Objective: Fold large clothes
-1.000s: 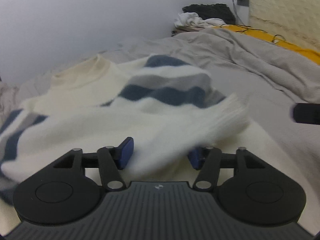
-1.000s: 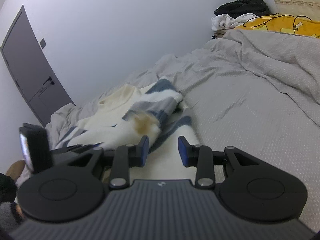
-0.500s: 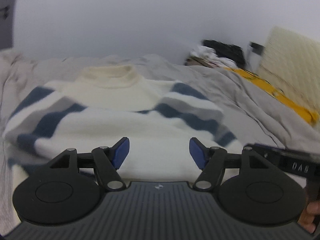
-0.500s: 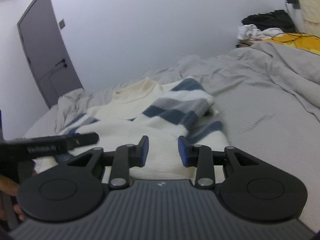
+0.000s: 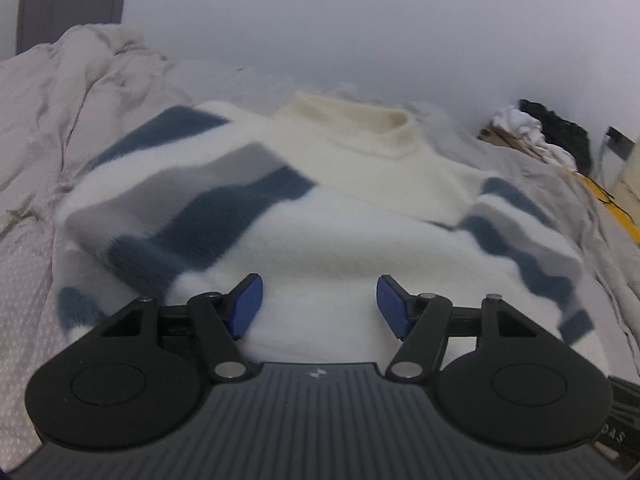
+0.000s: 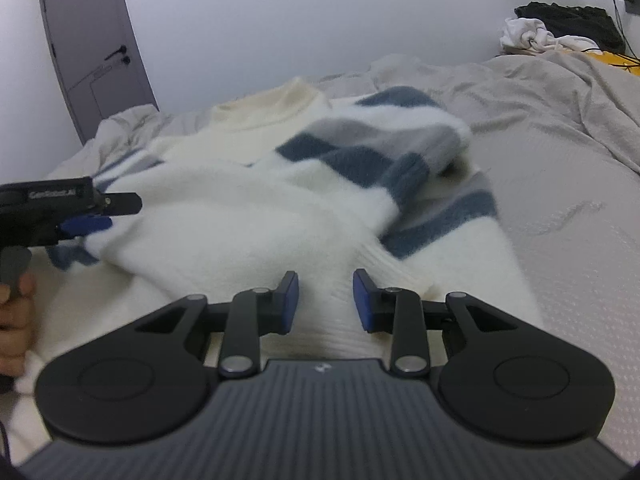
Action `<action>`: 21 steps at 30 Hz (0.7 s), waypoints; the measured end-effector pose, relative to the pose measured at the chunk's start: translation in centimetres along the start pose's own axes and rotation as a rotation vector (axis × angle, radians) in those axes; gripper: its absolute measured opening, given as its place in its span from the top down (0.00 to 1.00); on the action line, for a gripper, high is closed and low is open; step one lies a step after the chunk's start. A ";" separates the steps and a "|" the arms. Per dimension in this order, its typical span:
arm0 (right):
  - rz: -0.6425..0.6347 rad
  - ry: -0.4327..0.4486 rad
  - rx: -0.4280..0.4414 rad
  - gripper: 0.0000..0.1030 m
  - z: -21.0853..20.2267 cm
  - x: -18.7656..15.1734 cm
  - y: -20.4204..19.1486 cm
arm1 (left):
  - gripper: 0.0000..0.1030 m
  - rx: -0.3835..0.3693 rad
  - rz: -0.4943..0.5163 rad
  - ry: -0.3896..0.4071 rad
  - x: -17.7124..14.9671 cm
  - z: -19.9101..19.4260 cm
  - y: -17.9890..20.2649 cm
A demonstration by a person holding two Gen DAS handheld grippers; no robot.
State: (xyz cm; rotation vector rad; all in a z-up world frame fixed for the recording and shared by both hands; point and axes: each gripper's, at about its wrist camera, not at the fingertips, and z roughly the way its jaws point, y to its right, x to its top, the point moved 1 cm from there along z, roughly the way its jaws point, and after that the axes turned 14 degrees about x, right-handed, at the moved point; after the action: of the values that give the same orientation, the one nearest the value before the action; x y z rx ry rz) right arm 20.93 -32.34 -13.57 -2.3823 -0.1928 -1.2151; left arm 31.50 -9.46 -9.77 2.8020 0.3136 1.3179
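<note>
Jaws parted — left gripper (image 5: pixel 319 300) | right gripper (image 6: pixel 326 300) | sweater (image 5: pixel 360 248) beneath both

The sweater (image 6: pixel 224 216) lies on the bed (image 6: pixel 560 184) (door (image 6: pixel 92 44) behind, clothes pile (image 6: pixel 560 28) seemingly far right).

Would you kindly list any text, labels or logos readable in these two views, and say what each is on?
"DAS": partial white letters on the right gripper, cut off by the left wrist view's edge.
White lettering on the left gripper: too blurred to read.
Small white logo on each gripper's grey ribbed body: no letters.
Sweater: no text.
</note>
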 end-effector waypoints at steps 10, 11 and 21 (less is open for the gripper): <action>-0.004 -0.011 -0.006 0.70 1.1 -0.3 0.4 | 0.35 0.051 0.036 0.043 -0.6 -0.7 -0.7; -0.001 -0.010 -0.009 0.70 1.0 -0.3 0.3 | 0.35 0.062 0.055 0.054 -0.7 -1.2 -0.6; -0.051 -0.021 -0.039 0.67 -2.1 -1.0 -2.4 | 0.35 0.189 0.113 0.063 -3.3 -6.3 -2.2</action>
State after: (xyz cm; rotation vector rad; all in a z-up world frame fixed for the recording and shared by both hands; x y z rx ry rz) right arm 18.03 -31.13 -12.50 -2.4381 -0.2406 -1.2275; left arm 24.23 -8.33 -8.50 2.9774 0.3011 1.4754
